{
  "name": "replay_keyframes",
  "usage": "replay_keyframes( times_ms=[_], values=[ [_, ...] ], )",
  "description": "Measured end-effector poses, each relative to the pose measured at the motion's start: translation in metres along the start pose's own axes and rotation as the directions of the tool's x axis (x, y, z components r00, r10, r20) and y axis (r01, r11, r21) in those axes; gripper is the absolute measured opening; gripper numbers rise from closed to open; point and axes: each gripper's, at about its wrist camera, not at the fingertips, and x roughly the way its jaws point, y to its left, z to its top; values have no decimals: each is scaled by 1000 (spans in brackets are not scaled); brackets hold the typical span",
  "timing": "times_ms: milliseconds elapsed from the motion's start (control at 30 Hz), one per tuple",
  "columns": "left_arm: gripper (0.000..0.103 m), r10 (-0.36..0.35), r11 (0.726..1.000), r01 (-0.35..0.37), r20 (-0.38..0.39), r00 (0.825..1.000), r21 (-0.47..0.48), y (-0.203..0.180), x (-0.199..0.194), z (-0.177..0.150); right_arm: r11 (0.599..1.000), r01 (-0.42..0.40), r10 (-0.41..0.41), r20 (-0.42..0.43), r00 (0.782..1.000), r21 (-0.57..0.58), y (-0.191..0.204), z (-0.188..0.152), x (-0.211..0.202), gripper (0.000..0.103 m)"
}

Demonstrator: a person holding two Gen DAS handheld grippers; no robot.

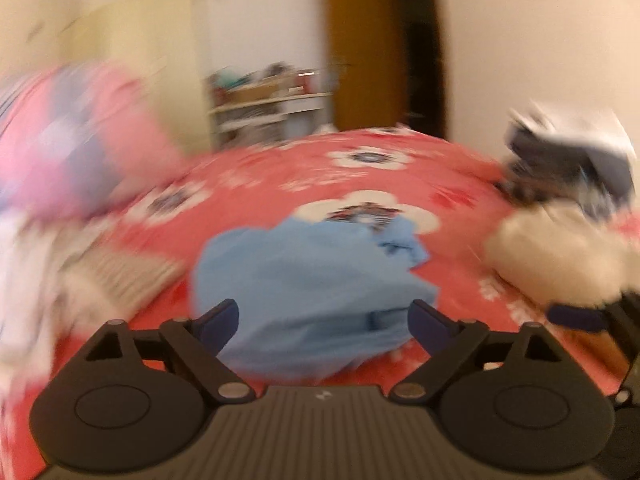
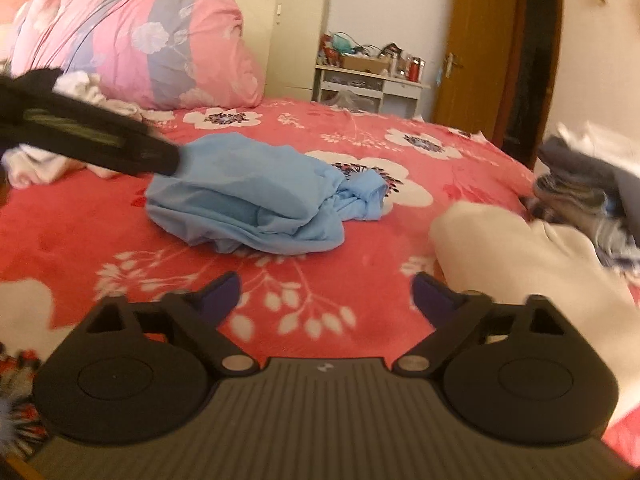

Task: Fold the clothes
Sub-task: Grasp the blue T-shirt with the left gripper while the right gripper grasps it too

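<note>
A crumpled light blue garment [image 2: 256,200] lies in a heap on the red floral bedspread [image 2: 120,240]. In the left wrist view, which is blurred, it [image 1: 312,280] fills the space just ahead of my open left gripper [image 1: 322,320]. My right gripper [image 2: 326,294] is open and empty, a little short of the garment, above the bedspread. The left gripper's dark body [image 2: 92,140] reaches in from the left in the right wrist view and ends at the garment's left edge.
A cream garment [image 2: 528,264] lies at the right, with a grey and white pile [image 2: 588,184] behind it. A rolled pink quilt [image 2: 140,40] and white clothes [image 2: 36,164] sit at the left. A shelf [image 2: 372,84] and door [image 2: 472,48] stand behind the bed.
</note>
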Motion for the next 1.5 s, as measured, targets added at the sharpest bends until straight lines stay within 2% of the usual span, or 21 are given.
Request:
replay_keyframes(
  times_ms=[67, 100, 133, 200, 267, 333, 433, 533, 700, 833, 933, 1067, 1167, 1200, 1233, 1267, 1367, 1433, 1500],
  values=[
    [86, -30, 991, 32, -16, 999, 130, -25, 23, 2, 1000, 1, -1, -11, 1000, -2, -5, -2, 8, 59],
    [83, -39, 982, 44, -35, 999, 182, -35, 36, 2, 1000, 4, -4, -20, 1000, 1, -8, -5, 12, 57],
    [77, -37, 974, 49, -58, 998, 223, -44, 48, 1, 1000, 7, -7, -28, 1000, 7, -12, -7, 16, 54],
    [58, 0, 968, 25, -100, 995, 249, -52, 70, -3, 999, 7, -5, -42, 999, 33, -19, -12, 20, 50],
    [20, 38, 981, -13, -126, 991, 193, -47, 81, -3, 997, -5, 8, -46, 999, 72, -25, -16, 21, 47],
    [13, 35, 998, -29, -125, 992, 50, -29, 75, -3, 995, -17, 21, -32, 999, 100, -29, -19, 18, 47],
    [10, 29, 995, -36, -81, 996, -95, -4, 51, -3, 993, -34, 35, -8, 999, 113, -31, -20, 14, 45],
    [8, 65, 983, -73, -54, 996, -166, 15, 22, -2, 994, -44, 44, -1, 999, 105, -32, -19, 10, 37],
    [7, 101, 949, -98, -7, 995, -300, 53, -38, -8, 990, -64, 61, 34, 998, 124, -33, -12, -13, 28],
    [7, 129, 929, -108, 36, 991, -355, 78, -98, -27, 987, -90, 82, 69, 994, 129, -35, -4, -38, 23],
    [7, 158, 909, -127, 47, 986, -396, 93, -147, -53, 986, -115, 104, 90, 990, 124, -36, 2, -55, 22],
    [8, 185, 877, -184, -41, 982, -443, 110, -184, -101, 976, -173, 163, 81, 983, 133, -38, 7, -67, 22],
    [11, 132, 863, -185, -144, 981, -471, 120, -189, -137, 951, -243, 241, 35, 970, 189, -39, 11, -58, 23],
    [11, 127, 860, -185, -151, 980, -476, 122, -192, -143, 943, -263, 265, 18, 964, 205, -37, 13, -52, 24],
    [18, 133, 858, -187, -145, 980, -478, 123, -197, -147, 934, -285, 291, 2, 957, 215, -34, 16, -46, 24],
    [29, 141, 859, -184, -124, 982, -479, 124, -203, -148, 927, -305, 314, -7, 949, 220, -30, 19, -41, 24],
    [53, 157, 866, -150, -24, 987, -477, 127, -216, -139, 899, -373, 387, -17, 922, 229, -17, 32, -24, 25],
    [59, 126, 895, -101, 28, 992, -435, 122, -214, -128, 886, -401, 418, -30, 908, 231, -9, 43, -5, 27],
    [64, 68, 928, -46, 48, 997, -369, 112, -204, -116, 884, -409, 430, -53, 901, 227, -1, 52, 19, 31]
  ],
)
